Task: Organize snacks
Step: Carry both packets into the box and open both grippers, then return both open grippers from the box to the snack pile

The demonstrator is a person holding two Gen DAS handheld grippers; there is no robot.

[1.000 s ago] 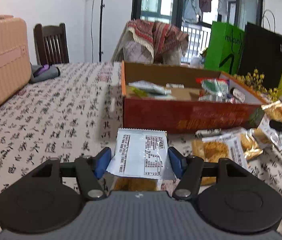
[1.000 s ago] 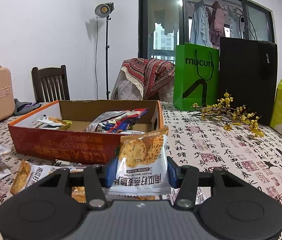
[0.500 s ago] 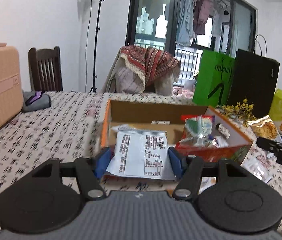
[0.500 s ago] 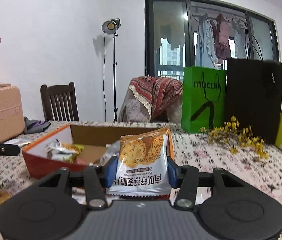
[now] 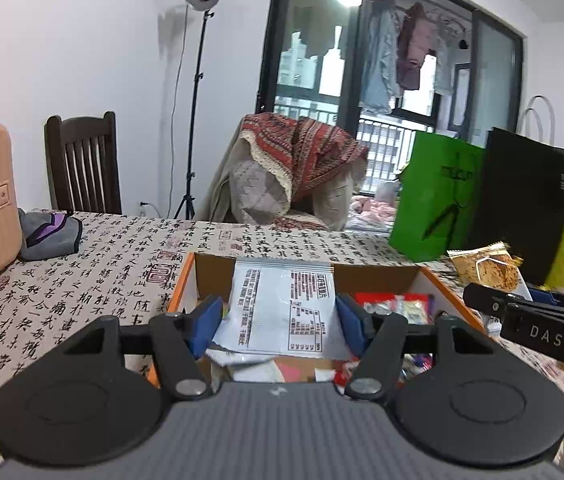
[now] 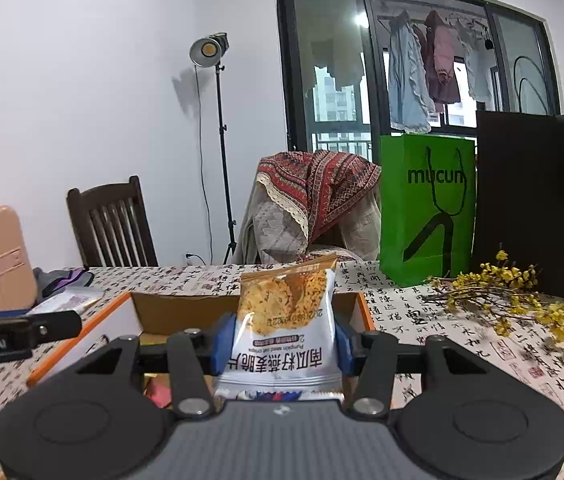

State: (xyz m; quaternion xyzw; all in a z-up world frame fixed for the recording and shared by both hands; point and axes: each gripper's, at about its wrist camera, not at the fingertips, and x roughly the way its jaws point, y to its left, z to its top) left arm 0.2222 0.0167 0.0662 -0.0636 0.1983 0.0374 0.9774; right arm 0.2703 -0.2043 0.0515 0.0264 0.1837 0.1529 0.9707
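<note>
Above the open cardboard box (image 5: 382, 276) on the counter (image 5: 94, 276), both claws carry packets, so the step in hand looks like delivery. Left claw (image 5: 278, 322) pinches a white packet (image 5: 282, 308) by its side edges, blue pads partly spread. Right claw (image 6: 282, 342) likewise clamps a crisps packet (image 6: 286, 320) over the box's right end. Next, each probably needs lowering inside the walls, then releasing.
</note>
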